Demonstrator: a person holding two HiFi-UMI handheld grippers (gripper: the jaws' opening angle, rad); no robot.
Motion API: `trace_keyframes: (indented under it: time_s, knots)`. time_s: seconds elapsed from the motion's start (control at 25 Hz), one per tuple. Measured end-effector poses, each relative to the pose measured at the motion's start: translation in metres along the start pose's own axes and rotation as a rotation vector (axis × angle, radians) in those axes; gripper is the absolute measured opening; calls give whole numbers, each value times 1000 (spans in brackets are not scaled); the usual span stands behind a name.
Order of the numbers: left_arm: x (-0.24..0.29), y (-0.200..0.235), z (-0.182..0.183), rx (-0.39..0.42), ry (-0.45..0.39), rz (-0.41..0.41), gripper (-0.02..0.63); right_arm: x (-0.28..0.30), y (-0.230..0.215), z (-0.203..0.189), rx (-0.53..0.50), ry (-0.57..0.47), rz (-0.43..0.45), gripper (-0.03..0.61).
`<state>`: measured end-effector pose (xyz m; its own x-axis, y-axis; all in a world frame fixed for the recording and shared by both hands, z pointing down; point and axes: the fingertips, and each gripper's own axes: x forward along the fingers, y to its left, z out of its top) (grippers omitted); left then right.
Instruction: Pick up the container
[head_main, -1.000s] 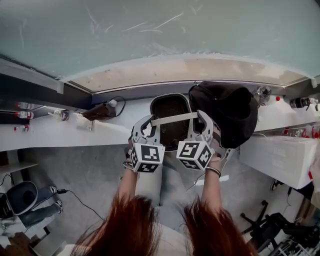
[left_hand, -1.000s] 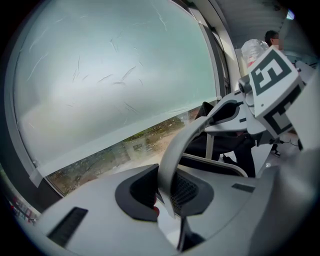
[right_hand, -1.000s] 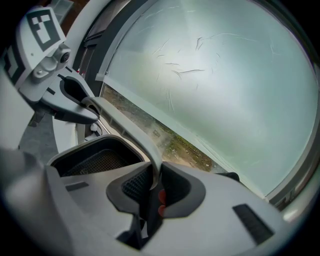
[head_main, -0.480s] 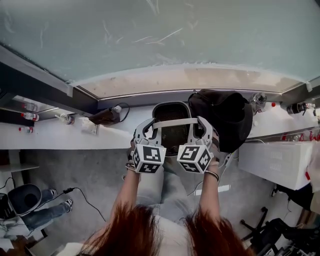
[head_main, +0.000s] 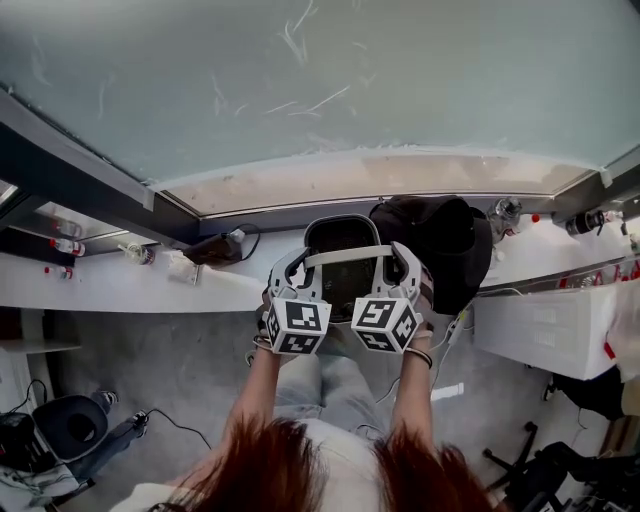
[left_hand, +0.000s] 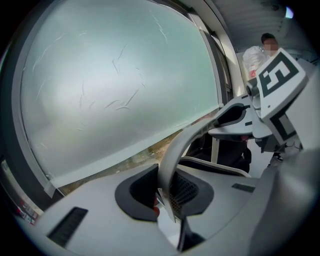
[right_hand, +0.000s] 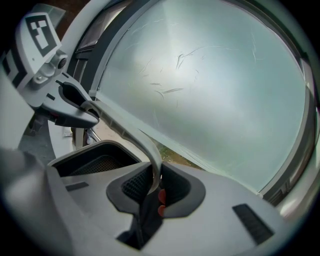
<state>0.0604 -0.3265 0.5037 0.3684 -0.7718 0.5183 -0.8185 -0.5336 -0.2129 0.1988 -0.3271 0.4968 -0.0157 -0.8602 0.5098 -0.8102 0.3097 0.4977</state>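
Observation:
The container (head_main: 343, 221) is a dark basket with a grey rim and a pale arched handle (head_main: 348, 256). In the head view it sits at the white counter (head_main: 120, 280), straight ahead of me. My left gripper (head_main: 288, 263) is shut on the handle's left end and my right gripper (head_main: 402, 259) on its right end. The left gripper view has the handle (left_hand: 172, 155) pinched between the left gripper's (left_hand: 167, 197) jaws. In the right gripper view, the handle (right_hand: 146, 145) runs into the shut right gripper (right_hand: 154, 187) above the basket (right_hand: 95, 161). The container's base is hidden.
A black bag (head_main: 440, 240) lies on the counter, touching the container's right side. A brown device with a cable (head_main: 215, 247) and small bottles (head_main: 62, 245) are at the left. A white cabinet (head_main: 540, 325) stands at the right. Frosted window glass (head_main: 320, 80) rises behind. A person (left_hand: 260, 50) stands far off.
Both grippers have kept their hold on the handle. The head view has tilted, so the container, bag and counter now sit a little lower in the picture.

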Motion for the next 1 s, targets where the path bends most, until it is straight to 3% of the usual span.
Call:
trace_keyframes:
  time_s: [1.0]
  knots:
    - [-67,20,76,74,-179,-33,55,-86,-28,57,77,-67,-139,67]
